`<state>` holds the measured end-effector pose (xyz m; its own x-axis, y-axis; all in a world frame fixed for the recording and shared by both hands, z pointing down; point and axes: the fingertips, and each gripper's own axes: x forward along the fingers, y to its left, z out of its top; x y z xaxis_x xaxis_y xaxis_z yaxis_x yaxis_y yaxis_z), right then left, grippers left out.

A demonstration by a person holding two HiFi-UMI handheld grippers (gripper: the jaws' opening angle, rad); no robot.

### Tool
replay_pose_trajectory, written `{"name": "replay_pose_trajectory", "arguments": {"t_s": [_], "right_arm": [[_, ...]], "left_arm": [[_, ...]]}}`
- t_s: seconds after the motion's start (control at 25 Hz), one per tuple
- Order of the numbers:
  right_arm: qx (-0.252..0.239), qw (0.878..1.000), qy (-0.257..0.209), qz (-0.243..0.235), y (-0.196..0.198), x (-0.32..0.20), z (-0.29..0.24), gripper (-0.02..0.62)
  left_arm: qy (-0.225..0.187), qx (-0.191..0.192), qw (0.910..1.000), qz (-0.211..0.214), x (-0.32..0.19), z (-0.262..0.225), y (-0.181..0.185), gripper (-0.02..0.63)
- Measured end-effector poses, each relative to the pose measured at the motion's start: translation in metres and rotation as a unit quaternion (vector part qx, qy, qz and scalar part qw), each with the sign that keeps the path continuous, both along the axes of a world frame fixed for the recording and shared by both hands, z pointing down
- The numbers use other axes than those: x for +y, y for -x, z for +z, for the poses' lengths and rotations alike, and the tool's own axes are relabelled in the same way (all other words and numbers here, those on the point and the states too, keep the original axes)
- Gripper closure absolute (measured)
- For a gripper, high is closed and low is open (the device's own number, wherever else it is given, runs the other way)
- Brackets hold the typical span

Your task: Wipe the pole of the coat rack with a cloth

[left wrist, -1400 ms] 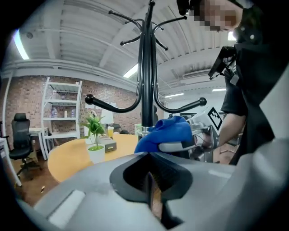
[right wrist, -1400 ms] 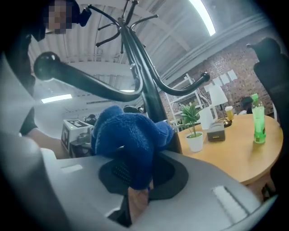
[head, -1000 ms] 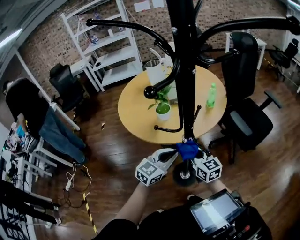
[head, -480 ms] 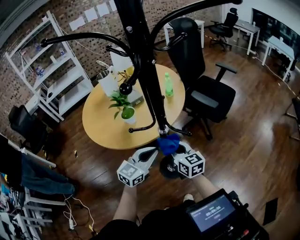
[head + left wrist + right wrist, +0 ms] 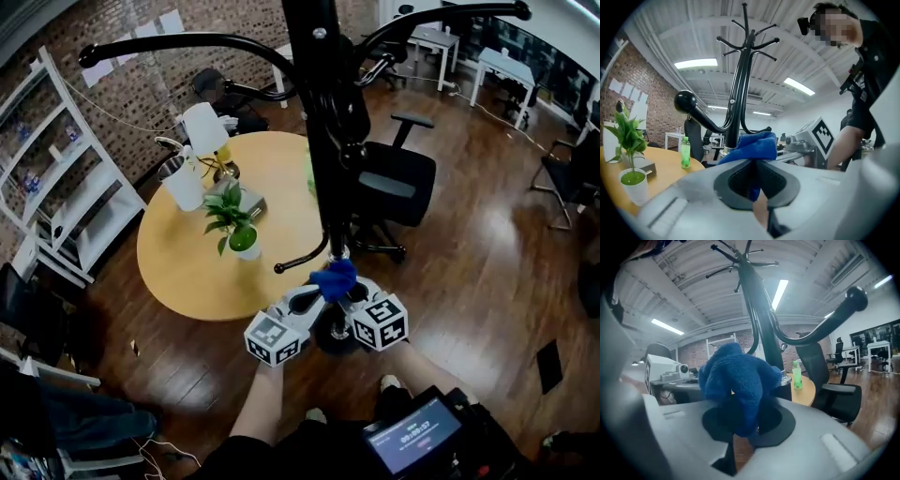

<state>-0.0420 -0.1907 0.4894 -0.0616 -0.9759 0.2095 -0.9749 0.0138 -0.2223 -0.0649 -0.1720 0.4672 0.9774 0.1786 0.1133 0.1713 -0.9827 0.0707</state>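
The black coat rack pole (image 5: 323, 141) rises through the middle of the head view, with curved arms spreading from it. A blue cloth (image 5: 335, 279) is bunched against the pole low down, just under a metal collar and above the round base (image 5: 330, 337). My left gripper (image 5: 314, 296) and right gripper (image 5: 354, 293) meet at the cloth from either side. The left gripper view has the left gripper (image 5: 752, 180) shut on a fold of the cloth (image 5: 752, 144) beside the pole (image 5: 733, 117). In the right gripper view, the right gripper (image 5: 743, 423) is shut on the cloth (image 5: 736, 378) in front of the pole (image 5: 761, 329).
A round wooden table (image 5: 183, 267) stands left of the rack with a potted plant (image 5: 239, 234), a white jug (image 5: 183, 186) and a green bottle (image 5: 685, 152). A black office chair (image 5: 389, 187) is behind the pole. White shelving (image 5: 66, 216) lines the far left.
The head view has swung round the rack, so table and chair have shifted across the picture. Both grippers have stayed on the cloth at the low part of the pole.
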Motion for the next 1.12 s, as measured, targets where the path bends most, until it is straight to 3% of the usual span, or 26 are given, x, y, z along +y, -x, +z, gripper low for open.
{"name": "replay_pose_trajectory", "arguments": {"t_s": [0.12, 0.24, 0.36, 0.56, 0.76, 0.92, 1.12], "right_arm": [[0.006, 0.999, 0.002, 0.038, 0.004, 0.003, -0.002, 0.541], [0.02, 0.998, 0.012, 0.054, 0.011, 0.01, -0.003, 0.543], [0.031, 0.997, 0.015, 0.066, 0.012, 0.013, -0.009, 0.543], [0.043, 0.997, -0.007, 0.057, 0.001, 0.001, -0.017, 0.543], [0.024, 0.997, -0.044, 0.065, -0.014, -0.008, -0.004, 0.542], [0.017, 0.992, -0.099, 0.074, -0.017, -0.006, 0.009, 0.543], [0.027, 0.987, -0.137, 0.074, -0.024, -0.009, 0.072, 0.543]], "left_arm": [[0.017, 0.013, 0.9991, 0.036, -0.007, -0.008, 0.002, 0.601], [0.009, 0.005, 0.9988, 0.049, -0.008, -0.01, -0.001, 0.601], [0.001, -0.004, 0.9989, 0.046, -0.006, -0.014, -0.005, 0.601], [-0.001, 0.019, 0.9996, 0.019, -0.017, -0.023, -0.017, 0.601], [-0.047, 0.038, 0.9979, 0.025, -0.025, -0.013, -0.033, 0.601], [-0.072, 0.067, 0.9944, 0.039, -0.021, 0.0, -0.038, 0.601], [-0.135, 0.063, 0.9882, 0.038, -0.02, 0.064, -0.047, 0.601]]}}
